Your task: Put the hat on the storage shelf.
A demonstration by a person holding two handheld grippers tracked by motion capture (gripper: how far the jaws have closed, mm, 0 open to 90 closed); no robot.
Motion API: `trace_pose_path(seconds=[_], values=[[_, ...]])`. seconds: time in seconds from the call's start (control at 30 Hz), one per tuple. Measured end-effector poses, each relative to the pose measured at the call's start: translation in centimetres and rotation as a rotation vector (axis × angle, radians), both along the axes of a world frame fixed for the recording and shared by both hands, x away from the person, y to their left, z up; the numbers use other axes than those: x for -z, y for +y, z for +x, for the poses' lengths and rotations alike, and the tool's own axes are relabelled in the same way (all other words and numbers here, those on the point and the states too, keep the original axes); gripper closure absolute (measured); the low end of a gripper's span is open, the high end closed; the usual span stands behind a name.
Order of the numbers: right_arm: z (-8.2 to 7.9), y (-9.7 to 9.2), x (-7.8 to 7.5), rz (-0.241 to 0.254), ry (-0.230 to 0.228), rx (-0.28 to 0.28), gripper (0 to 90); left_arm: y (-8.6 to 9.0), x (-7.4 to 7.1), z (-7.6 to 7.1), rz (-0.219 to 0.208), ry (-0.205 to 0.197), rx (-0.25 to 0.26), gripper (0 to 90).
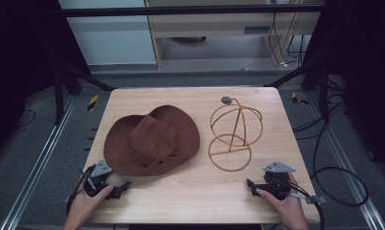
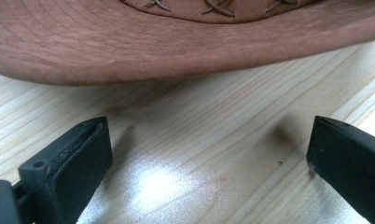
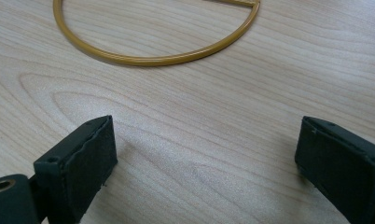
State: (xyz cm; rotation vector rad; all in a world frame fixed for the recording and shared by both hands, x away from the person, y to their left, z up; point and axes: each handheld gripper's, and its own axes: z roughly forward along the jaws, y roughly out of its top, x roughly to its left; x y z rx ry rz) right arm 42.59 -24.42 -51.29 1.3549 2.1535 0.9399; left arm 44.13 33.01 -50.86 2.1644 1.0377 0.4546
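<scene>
Both grippers, left gripper (image 1: 118, 188) and right gripper (image 1: 252, 186), rest wide open at the frame's bottom; brown cowboy hat (image 1: 152, 139) center-left, gold wire hat stand (image 1: 232, 136) center-right.

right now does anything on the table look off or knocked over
Nothing stands out. The brown hat lies crown up, and the wire hat stand stands upright beside it, apart from it. Nothing is spilled or damaged on the table.

Brown hat (image 1: 152, 140) beside gold wire stand (image 1: 232, 135) — both on wooden table (image 1: 190, 191).
</scene>
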Motion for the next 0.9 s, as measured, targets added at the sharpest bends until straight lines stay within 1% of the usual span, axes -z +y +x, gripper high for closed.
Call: trace_pose_path(seconds=[0.27,0.37,0.4,0.5,0.53,0.6,0.63,0.67,0.7,0.73,0.77,0.9], values=[[0.0,0.0,0.0,0.001,0.002,-0.001,5.7,0.0,0.0,-0.1,0.001,-0.003,-0.003,0.0],[0.0,0.0,0.0,0.000,0.002,-0.001,5.6,0.0,-0.1,-0.2,0.001,0.000,-0.003,1.6],[0.0,0.0,0.0,0.001,0.002,-0.001,5.6,0.0,-0.3,-0.4,-0.014,0.005,0.000,2.8],[0.0,0.0,0.0,0.000,0.002,-0.001,5.6,0.1,-0.7,-0.8,-0.019,0.004,0.007,2.8],[0.0,0.0,0.0,0.001,0.002,-0.001,5.6,0.3,-1.3,-1.4,-0.021,-0.004,0.012,2.9],[0.0,0.0,0.0,0.000,0.002,-0.001,5.6,0.6,-2.0,-1.9,-0.023,-0.010,0.017,3.1],[0.0,0.0,0.0,0.001,0.002,-0.001,5.6,0.6,-2.0,-1.9,-0.023,-0.010,0.017,3.2],[0.0,0.0,0.0,0.000,0.002,-0.001,5.7,0.9,-2.8,-2.6,-0.029,-0.010,0.023,3.2],[0.0,0.0,0.0,0.000,0.002,-0.001,5.7,0.9,-2.8,-2.6,-0.029,-0.010,0.023,3.1],[0.0,0.0,0.0,0.001,0.002,-0.001,5.6,1.1,-3.2,-2.9,-0.028,-0.008,0.024,3.1],[0.0,0.0,0.0,0.001,0.002,-0.001,5.6,1.3,-4.1,-3.4,-0.018,-0.010,0.032,3.1],[0.0,0.0,0.0,0.000,0.002,-0.001,5.6,1.3,-5.9,-4.0,-0.006,-0.026,0.038,3.0]])
